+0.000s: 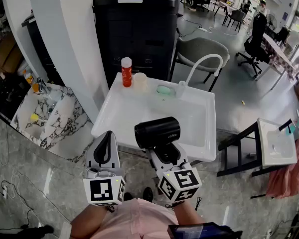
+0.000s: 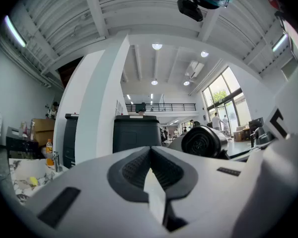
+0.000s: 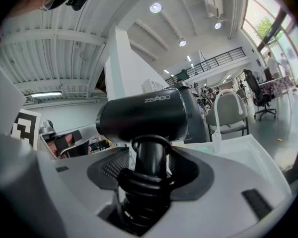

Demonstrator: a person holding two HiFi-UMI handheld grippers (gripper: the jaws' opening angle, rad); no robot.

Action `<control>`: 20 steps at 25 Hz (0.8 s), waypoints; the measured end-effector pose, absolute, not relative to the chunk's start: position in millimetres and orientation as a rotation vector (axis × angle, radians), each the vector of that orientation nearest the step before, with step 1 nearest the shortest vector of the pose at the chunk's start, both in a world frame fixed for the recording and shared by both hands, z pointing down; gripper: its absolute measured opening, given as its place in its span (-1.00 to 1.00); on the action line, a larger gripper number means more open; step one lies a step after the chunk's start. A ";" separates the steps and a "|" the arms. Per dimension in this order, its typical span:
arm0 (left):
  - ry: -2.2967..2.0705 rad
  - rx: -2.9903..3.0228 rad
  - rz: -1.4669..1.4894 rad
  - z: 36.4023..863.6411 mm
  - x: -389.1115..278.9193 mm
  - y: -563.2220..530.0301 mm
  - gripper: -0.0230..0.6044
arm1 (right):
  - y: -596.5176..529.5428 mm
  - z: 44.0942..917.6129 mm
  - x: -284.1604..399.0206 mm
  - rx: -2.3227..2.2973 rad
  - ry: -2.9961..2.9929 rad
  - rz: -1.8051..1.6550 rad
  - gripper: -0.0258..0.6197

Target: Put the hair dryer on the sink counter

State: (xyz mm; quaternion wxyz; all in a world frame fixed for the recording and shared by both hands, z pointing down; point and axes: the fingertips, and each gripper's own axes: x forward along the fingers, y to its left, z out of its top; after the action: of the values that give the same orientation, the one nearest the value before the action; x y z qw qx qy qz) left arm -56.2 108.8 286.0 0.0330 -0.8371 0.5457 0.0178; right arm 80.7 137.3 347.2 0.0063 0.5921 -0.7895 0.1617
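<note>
A black hair dryer [image 1: 157, 132] hangs over the front edge of the white sink counter [image 1: 120, 108]. My right gripper [image 1: 165, 153] is shut on its handle from below. In the right gripper view the dryer [image 3: 144, 115] lies crosswise above the jaws. Its handle and coiled cord are clamped in my right gripper [image 3: 149, 175], and the sink [image 3: 248, 152] lies beyond. My left gripper [image 1: 105, 148] hovers beside it on the left, in front of the sink, shut and empty. In the left gripper view the tips of my left gripper [image 2: 150, 175] meet, with the dryer [image 2: 203, 142] to the right.
On the sink's back edge stand an orange bottle [image 1: 126, 71], a pale cup [image 1: 140, 81], a green soap [image 1: 165, 89] and a white faucet [image 1: 199, 66]. A black cabinet [image 1: 137, 29] rises behind. A marble counter [image 1: 45, 118] lies left and a second small sink [image 1: 276, 143] right.
</note>
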 end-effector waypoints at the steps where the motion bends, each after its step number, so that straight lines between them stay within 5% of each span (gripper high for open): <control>1: 1.680 -2.577 0.054 286.1 -55.9 108.2 -0.90 | 136.6 347.0 81.2 1.853 -2.470 0.506 -0.13; 20: 1.698 -2.578 0.000 296.4 -35.6 104.1 -0.90 | 131.4 352.8 103.0 1.868 -2.469 0.545 -0.13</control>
State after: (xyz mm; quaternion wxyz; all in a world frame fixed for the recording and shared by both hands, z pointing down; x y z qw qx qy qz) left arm -35.6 104.1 296.4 0.0274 -0.8347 0.5500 0.0001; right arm 103.0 131.4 352.8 -0.0009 0.5942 -0.7854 0.1735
